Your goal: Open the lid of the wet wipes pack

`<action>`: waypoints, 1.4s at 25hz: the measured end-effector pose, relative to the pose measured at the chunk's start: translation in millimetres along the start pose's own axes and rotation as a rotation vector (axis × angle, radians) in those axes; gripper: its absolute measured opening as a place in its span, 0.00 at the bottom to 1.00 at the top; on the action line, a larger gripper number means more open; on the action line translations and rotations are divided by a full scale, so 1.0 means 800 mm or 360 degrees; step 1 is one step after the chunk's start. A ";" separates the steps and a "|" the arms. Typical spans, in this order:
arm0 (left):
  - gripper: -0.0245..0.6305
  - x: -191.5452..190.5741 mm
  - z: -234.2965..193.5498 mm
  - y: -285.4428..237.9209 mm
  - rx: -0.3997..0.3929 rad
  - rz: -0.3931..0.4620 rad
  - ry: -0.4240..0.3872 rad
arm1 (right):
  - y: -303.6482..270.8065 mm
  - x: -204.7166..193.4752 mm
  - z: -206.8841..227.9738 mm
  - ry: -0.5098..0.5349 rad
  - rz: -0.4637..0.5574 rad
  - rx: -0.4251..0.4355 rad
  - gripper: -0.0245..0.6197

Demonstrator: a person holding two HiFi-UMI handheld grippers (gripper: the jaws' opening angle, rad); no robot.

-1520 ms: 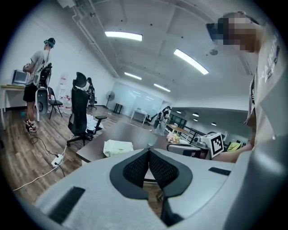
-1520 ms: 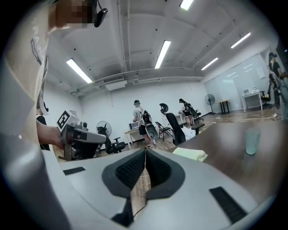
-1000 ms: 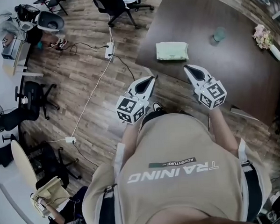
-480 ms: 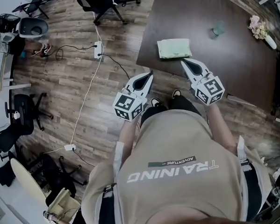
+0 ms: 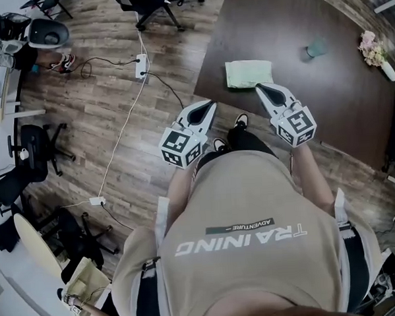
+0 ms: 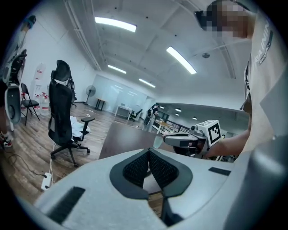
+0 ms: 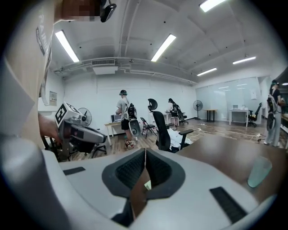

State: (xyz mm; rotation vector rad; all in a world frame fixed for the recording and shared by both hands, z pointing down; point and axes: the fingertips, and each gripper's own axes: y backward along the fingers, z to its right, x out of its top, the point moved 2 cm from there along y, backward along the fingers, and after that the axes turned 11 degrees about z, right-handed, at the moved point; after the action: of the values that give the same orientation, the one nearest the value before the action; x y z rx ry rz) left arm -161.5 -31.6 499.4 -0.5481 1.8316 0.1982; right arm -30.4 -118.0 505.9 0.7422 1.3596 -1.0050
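The pale green wet wipes pack (image 5: 248, 74) lies flat near the front edge of the dark brown table (image 5: 289, 17). My right gripper (image 5: 260, 87) is shut and empty, its tip just short of the pack's near right corner. In the right gripper view the jaws (image 7: 145, 151) meet, and a sliver of the pack (image 7: 147, 184) shows below them. Over the floor to the left of the table corner hangs my left gripper (image 5: 211, 104), also shut with nothing in it. Its own view shows the closed tips (image 6: 149, 151) and the right gripper (image 6: 189, 140) beyond.
A translucent cup (image 5: 315, 49) and a vase of flowers (image 5: 373, 51) stand further back on the table. On the wooden floor to the left lie a power strip with cables (image 5: 140, 66). An office chair (image 5: 146, 3) stands at the back. People stand far off in the room (image 7: 122, 117).
The person has stepped closer to the table. Both grippers have come nearer to the pack, the right tip now almost at its near corner. Both stay shut.
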 end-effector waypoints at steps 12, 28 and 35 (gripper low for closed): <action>0.05 0.041 0.000 -0.116 -0.0090 -0.0095 -0.0135 | -0.025 -0.004 0.059 0.0149 -0.0112 0.0263 0.06; 0.05 -0.006 -0.018 -0.191 -0.0374 -0.0352 -0.0193 | -0.019 -0.056 0.078 0.0103 -0.0311 0.0110 0.06; 0.05 -0.040 -0.045 -0.197 -0.0520 -0.0481 -0.0188 | -0.035 -0.088 0.069 0.0359 -0.0640 0.0063 0.06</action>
State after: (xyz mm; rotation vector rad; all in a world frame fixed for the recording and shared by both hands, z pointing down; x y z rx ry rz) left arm -112.3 -175.5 562.2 -1.0116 1.5867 0.3196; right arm -26.8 -168.9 584.5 0.6376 1.7332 -1.2941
